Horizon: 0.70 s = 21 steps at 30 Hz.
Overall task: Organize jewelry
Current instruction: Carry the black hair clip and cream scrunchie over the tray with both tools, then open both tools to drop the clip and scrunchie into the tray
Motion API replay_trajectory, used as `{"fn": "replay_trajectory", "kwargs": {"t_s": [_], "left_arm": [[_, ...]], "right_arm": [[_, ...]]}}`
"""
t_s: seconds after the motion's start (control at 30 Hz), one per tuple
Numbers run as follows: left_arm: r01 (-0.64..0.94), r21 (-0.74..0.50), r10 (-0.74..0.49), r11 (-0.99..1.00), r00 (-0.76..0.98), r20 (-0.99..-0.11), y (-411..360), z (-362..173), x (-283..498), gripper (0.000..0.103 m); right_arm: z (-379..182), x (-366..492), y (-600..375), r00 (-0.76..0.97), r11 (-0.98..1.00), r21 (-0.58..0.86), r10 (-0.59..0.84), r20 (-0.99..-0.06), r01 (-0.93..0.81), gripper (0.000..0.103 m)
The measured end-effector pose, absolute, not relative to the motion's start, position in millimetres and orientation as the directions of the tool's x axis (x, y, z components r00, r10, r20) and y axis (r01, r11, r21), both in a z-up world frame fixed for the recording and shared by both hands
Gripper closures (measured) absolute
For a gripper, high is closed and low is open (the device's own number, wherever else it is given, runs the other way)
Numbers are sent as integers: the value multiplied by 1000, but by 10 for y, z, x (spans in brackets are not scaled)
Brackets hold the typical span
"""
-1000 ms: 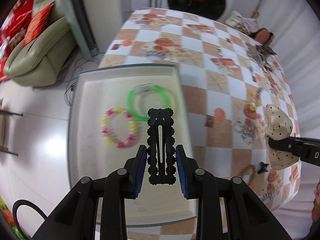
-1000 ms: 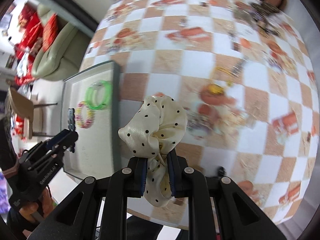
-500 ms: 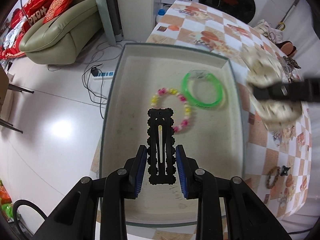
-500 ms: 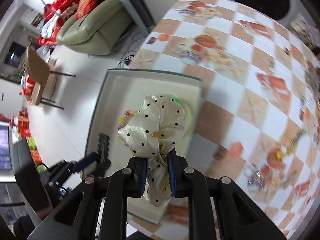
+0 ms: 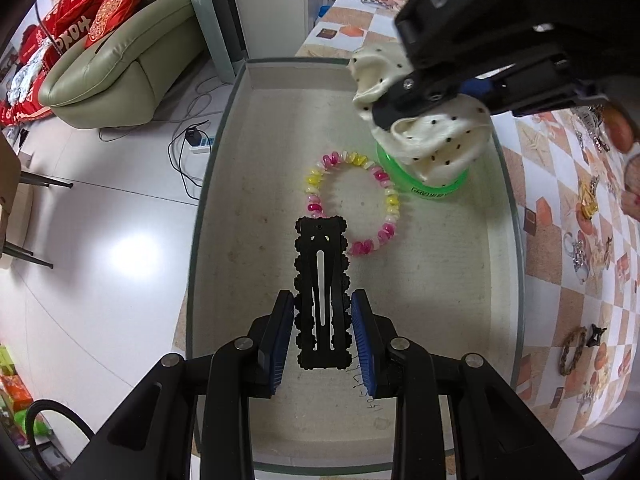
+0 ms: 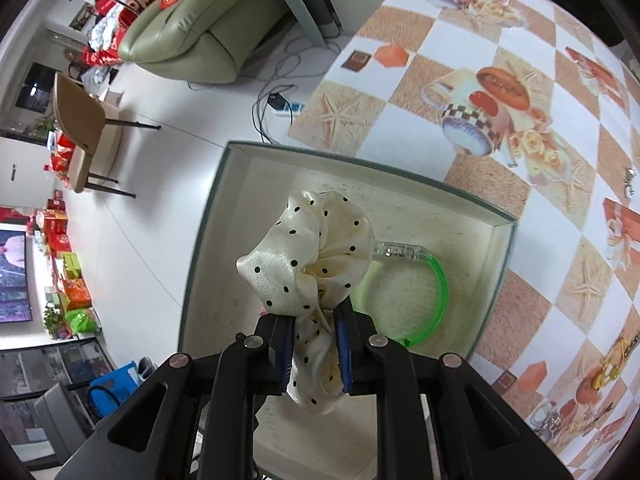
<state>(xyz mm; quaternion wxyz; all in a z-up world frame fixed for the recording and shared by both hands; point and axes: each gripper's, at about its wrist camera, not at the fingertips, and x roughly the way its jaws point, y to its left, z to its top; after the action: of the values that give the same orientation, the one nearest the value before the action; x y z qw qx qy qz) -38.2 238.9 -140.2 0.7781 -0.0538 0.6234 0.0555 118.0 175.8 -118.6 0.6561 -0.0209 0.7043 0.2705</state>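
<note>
Your left gripper [image 5: 323, 330] pinches a black scalloped snap hair clip [image 5: 321, 292] by its long edges, leaving the far end free to go down first. It hangs over the near half of the tray [image 5: 224, 128], its tip beside the pink-and-yellow bead bracelet [image 5: 354, 204]. Your right gripper [image 6: 314, 346] is clamped on the cream polka-dot scrunchie [image 6: 308, 256] — gathered at one fold so the rest puffs out — over the tray's far right corner, above the green bangle [image 6: 438, 280]. More jewelry waits on the checkered tablecloth [image 6: 500, 152].
</note>
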Motion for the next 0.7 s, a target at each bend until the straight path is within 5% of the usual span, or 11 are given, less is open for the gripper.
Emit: {"fn": "replay_trajectory", "kwargs": {"t_s": [0.33, 0.7], "left_arm": [[-139, 29, 55, 990, 185, -981, 2281, -1490, -356, 68], [-140, 55, 77, 989, 153, -985, 2193, -1534, -349, 68]], "right_arm": [[-1436, 1193, 1776, -170, 868, 316, 270, -948, -384, 76], [-1483, 1176, 1677, -194, 871, 332, 277, -941, -363, 36]]}}
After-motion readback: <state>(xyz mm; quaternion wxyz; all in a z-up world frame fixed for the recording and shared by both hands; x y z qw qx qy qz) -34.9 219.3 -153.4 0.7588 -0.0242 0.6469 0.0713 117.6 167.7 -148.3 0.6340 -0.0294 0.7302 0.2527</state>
